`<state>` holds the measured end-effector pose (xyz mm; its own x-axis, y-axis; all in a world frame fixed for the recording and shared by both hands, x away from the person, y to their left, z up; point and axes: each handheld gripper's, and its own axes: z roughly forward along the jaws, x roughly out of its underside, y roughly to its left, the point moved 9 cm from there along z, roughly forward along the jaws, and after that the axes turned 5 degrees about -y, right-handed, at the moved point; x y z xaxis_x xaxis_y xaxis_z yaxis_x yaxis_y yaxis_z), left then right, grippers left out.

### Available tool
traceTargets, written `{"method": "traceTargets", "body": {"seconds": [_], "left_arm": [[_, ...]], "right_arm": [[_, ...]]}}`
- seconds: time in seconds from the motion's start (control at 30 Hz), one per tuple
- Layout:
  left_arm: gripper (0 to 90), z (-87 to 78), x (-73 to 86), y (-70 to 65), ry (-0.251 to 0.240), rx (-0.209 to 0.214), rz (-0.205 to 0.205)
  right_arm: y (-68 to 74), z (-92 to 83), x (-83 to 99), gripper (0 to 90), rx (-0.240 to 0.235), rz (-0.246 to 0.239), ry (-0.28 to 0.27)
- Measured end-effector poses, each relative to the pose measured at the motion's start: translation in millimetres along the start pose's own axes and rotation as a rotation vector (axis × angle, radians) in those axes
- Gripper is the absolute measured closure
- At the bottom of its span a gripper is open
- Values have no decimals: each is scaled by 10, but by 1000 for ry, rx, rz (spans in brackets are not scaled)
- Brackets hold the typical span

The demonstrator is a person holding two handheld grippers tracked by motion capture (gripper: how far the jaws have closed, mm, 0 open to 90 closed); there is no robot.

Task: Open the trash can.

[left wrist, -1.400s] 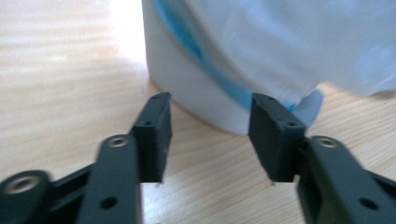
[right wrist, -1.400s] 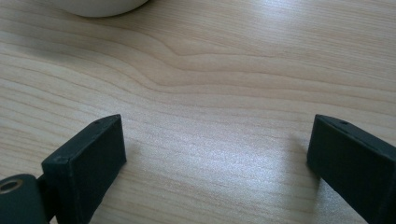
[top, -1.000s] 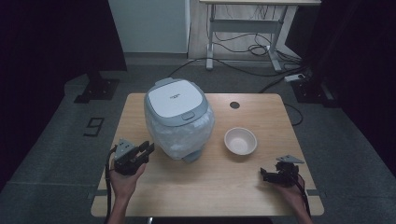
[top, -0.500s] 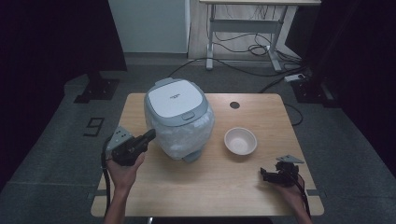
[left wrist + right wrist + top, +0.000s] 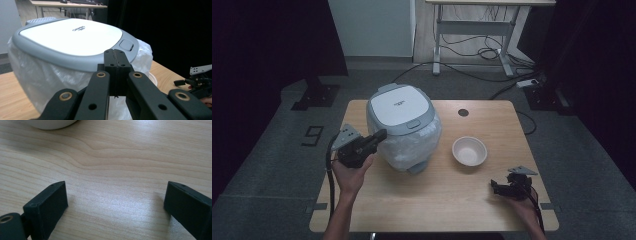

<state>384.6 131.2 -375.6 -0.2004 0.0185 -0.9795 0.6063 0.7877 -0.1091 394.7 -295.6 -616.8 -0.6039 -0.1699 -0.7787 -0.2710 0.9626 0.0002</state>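
A white and grey rice cooker (image 5: 401, 105) stands on the wooden table (image 5: 437, 200), its body wrapped in clear plastic (image 5: 414, 145). My left gripper (image 5: 382, 134) hovers at the cooker's left side with its tips by the lid's rim. Its jaws are shut with nothing between them. In the left gripper view my left gripper (image 5: 115, 53) points at the grey lid rim (image 5: 62, 58), just short of it. My right gripper (image 5: 494, 186) rests low near the front right of the table. In its own view my right gripper (image 5: 115, 192) is open over bare wood.
A white bowl (image 5: 469, 151) sits right of the cooker, and its edge (image 5: 50, 123) shows ahead of the right gripper. A round cable hole (image 5: 463, 112) is at the table's back. A desk frame and cables (image 5: 482, 50) stand on the floor behind.
My left gripper has risen from the table's left part to lid height beside the cooker, and its jaws have closed. The right gripper has stayed where it was.
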Motion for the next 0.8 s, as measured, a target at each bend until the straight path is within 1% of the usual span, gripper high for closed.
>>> {"method": "traceTargets", "body": {"seconds": [0.17,0.4,0.47,0.53,0.57,0.7,0.8], "left_arm": [[897,116,-53,-54,9,13,11],[897,282,-135,-109,18,37,7],[896,331,-161,-126,26,38,15],[897,375,-178,-135,40,29,36],[897,394,-186,-137,44,30,39],[897,463,-200,-149,57,38,41],[897,520,-187,-154,67,45,31]], "right_arm": [[0,0,0,44,0,0,0],[0,0,0,43,0,0,0],[-1,0,-1,44,0,-1,-1],[-1,1,-1,44,0,-1,-1],[-1,1,-1,44,0,-1,-1],[-1,1,-1,44,1,0,-1],[-1,0,-1,44,1,0,0]]}}
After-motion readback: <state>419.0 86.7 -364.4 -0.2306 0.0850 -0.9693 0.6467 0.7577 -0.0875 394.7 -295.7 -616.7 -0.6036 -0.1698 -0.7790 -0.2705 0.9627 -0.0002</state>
